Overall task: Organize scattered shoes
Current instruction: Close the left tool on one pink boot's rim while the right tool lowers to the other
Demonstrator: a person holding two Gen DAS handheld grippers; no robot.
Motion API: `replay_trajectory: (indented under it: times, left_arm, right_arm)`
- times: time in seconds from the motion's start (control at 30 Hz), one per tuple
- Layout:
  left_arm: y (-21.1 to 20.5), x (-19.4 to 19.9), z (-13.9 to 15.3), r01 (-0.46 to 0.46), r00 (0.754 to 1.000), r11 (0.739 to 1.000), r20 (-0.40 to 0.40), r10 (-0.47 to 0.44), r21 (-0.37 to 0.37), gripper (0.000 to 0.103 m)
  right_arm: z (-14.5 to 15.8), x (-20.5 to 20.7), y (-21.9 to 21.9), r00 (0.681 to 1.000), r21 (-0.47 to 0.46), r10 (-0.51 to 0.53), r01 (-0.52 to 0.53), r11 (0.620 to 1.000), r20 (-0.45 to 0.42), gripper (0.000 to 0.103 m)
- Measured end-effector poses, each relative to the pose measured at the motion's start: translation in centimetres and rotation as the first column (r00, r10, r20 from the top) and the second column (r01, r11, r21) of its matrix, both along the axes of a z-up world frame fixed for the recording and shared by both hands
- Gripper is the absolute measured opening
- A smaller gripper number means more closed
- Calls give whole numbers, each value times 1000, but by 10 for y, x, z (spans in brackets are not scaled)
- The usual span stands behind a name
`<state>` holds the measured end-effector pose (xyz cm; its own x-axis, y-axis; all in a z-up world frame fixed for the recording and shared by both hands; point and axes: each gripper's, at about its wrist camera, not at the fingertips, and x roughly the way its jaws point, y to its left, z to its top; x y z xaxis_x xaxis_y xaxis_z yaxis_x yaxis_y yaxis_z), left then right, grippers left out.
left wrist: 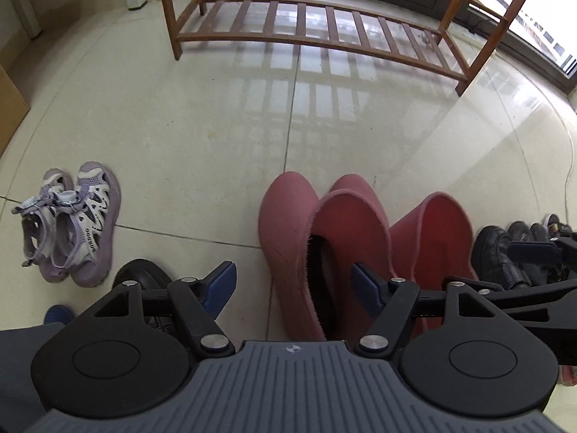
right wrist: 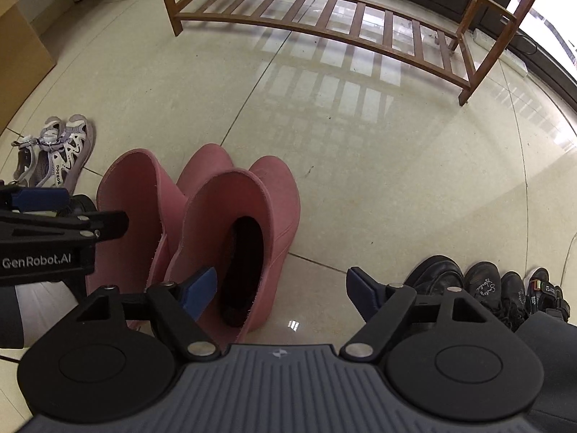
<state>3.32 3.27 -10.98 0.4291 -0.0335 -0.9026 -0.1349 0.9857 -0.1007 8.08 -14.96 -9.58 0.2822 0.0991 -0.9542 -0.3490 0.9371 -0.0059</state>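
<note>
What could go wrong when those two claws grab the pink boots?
Both the left gripper and right gripper hang open over the pink boots. The tops look soft, so a pinched rim might fold and slip. The boots stand touching, so lifting one may topple the other. The wooden rack has slatted shelves; a boot could sit unsteadily.
</note>
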Motion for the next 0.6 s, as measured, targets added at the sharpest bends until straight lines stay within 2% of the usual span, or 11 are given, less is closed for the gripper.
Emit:
replay_trajectory:
  times: [0.13, 0.33, 0.6]
  left_arm:
    - [-2, 1, 3, 0, 1000, 1000, 17, 0, -14, 73]
    - [-16, 6, -9, 28, 999, 999, -33, -29, -43, 73]
    - [-18, 4, -6, 8, 1000, 999, -12, -9, -46, 73]
  right_arm:
    - [5, 2, -3, 1000, 16, -29, 29, 999, 6, 84]
    - [0, 8, -16, 996, 26, -88, 88, 996, 0, 84]
    - [0, 12, -20, 994, 35, -112, 112, 993, 5, 84]
